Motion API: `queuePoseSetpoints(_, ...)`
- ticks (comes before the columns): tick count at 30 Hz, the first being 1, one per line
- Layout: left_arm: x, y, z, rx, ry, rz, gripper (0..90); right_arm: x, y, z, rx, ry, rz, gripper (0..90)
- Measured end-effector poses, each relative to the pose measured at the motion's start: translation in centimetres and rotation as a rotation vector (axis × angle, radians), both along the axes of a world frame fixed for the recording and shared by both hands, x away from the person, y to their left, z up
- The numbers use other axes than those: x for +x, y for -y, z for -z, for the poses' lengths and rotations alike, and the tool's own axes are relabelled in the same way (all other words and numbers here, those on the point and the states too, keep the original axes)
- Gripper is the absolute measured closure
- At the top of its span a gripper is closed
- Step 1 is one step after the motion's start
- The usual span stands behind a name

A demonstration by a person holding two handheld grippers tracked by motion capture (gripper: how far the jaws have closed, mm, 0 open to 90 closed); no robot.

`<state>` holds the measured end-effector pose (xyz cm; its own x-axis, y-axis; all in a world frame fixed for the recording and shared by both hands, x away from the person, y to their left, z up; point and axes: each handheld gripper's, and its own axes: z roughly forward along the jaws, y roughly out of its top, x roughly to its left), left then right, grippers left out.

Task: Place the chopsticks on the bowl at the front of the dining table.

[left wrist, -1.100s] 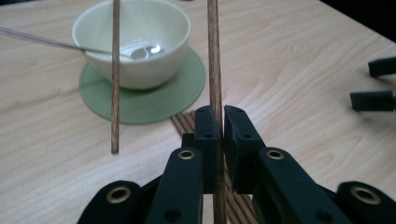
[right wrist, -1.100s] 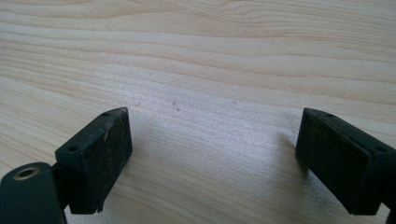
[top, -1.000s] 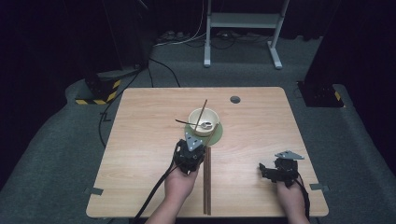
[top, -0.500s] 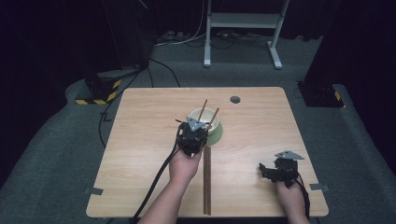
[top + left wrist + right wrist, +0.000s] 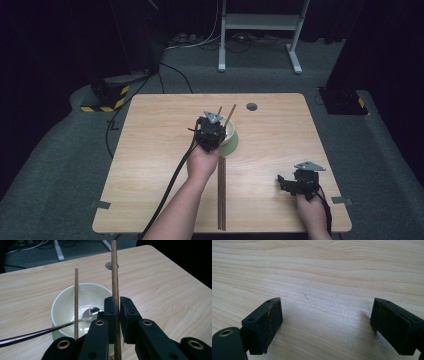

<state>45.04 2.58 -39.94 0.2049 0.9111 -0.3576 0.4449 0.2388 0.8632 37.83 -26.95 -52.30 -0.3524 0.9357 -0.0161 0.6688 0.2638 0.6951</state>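
The left gripper (image 5: 117,305) is pinching one chopstick (image 5: 114,272) above the bowl (image 5: 62,305); likely next, lowering it inside beside the spoon (image 5: 90,313). The right gripper (image 5: 325,326) is waiting, jaws wide.

Both grippers were black plastic w/ a grey three-cornered plate on top: left gripper (image 5: 210,134), right gripper (image 5: 299,181). Jaws were blocky black bars w/ flat matte pads (image 5: 270,322) and brass-coloured rivets at the pivots. Black cable (image 5: 170,187) trailed from the left one; forearms bare, no sleeves.
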Motion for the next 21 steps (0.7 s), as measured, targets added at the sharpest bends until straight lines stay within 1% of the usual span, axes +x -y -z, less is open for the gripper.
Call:
queuePoseSetpoints(1, 0.0, 0.0, 0.0, 0.000, 0.000, 0.000, 83.8, 0.0, 0.0, 0.0, 0.000, 0.000, 0.000, 10.5)
queuePoseSetpoints(2, 0.5, 0.1, 0.0, -0.002, 0.001, -0.001, 83.8, 0.0, 0.0, 0.0, -0.001, 0.000, 0.001, 10.5)
queuePoseSetpoints(4, 1.0, 0.2, 0.1, -0.004, -0.005, -0.012, 83.8, 0.0, 0.0, 0.0, -0.001, 0.002, 0.002, 10.5)
queuePoseSetpoints(5, 1.0, 0.2, 0.1, -0.004, -0.005, -0.012, 83.8, 0.0, 0.0, 0.0, -0.001, 0.002, 0.002, 10.5)
queuePoseSetpoints(6, 1.5, 0.2, 0.2, 0.004, -0.014, -0.016, 83.7, 0.0, 0.0, 0.0, -0.002, 0.001, 0.001, 10.5)
queuePoseSetpoints(7, 1.5, 0.2, 0.2, 0.004, -0.014, -0.016, 83.8, 0.0, 0.0, 0.0, -0.002, 0.001, 0.001, 10.5)
queuePoseSetpoints(8, 1.7, 0.2, 0.2, 0.014, -0.019, -0.014, 83.8, 0.0, 0.0, 0.0, 0.000, 0.000, 0.000, 10.5)
queuePoseSetpoints(10, 2.3, 0.5, 0.4, 0.007, -0.025, -0.027, 83.7, 0.0, 0.0, 0.0, 0.003, 0.001, 0.003, 10.5)
queuePoseSetpoints(11, 2.5, 0.5, 0.5, 0.020, -0.032, -0.027, 83.8, 0.0, -0.1, 0.1, 0.004, 0.015, 0.009, 10.5)
queuePoseSetpoints(12, 3.0, 0.7, 0.6, 0.021, -0.039, -0.033, 83.7, 0.0, -0.1, 0.1, 0.004, 0.013, 0.009, 10.5)
queuePoseSetpoints(13, 3.0, 0.7, 0.6, 0.021, -0.039, -0.033, 83.7, 0.0, -0.1, 0.1, 0.004, 0.013, 0.009, 10.5)
queuePoseSetpoints(14, 3.3, 0.8, 0.8, 0.028, -0.045, -0.037, 83.7, 0.0, -0.1, 0.1, 0.004, 0.013, 0.009, 10.5)
queuePoseSetpoints(16, 3.8, 0.9, 1.0, 0.028, -0.053, -0.047, 83.7, 0.0, -0.1, 0.1, 0.004, 0.014, 0.008, 10.5)
queuePoseSetpoints(17, 4.1, 1.0, 1.3, 0.039, -0.066, -0.051, 83.7, 0.0, -0.1, 0.1, 0.004, 0.013, 0.009, 10.5)
queuePoseSetpoints(18, 4.1, 1.0, 1.3, 0.039, -0.066, -0.051, 83.8, 0.0, -0.1, 0.1, 0.004, 0.013, 0.009, 10.5)
queuePoseSetpoints(19, 4.4, 1.1, 1.5, 0.028, -0.058, -0.054, 83.8, 0.0, -0.1, 0.1, 0.004, 0.014, 0.009, 10.5)
queuePoseSetpoints(21, 4.6, 1.1, 1.8, 0.039, -0.074, -0.057, 83.7, 0.0, -0.1, 0.1, 0.004, 0.008, 0.004, 10.5)
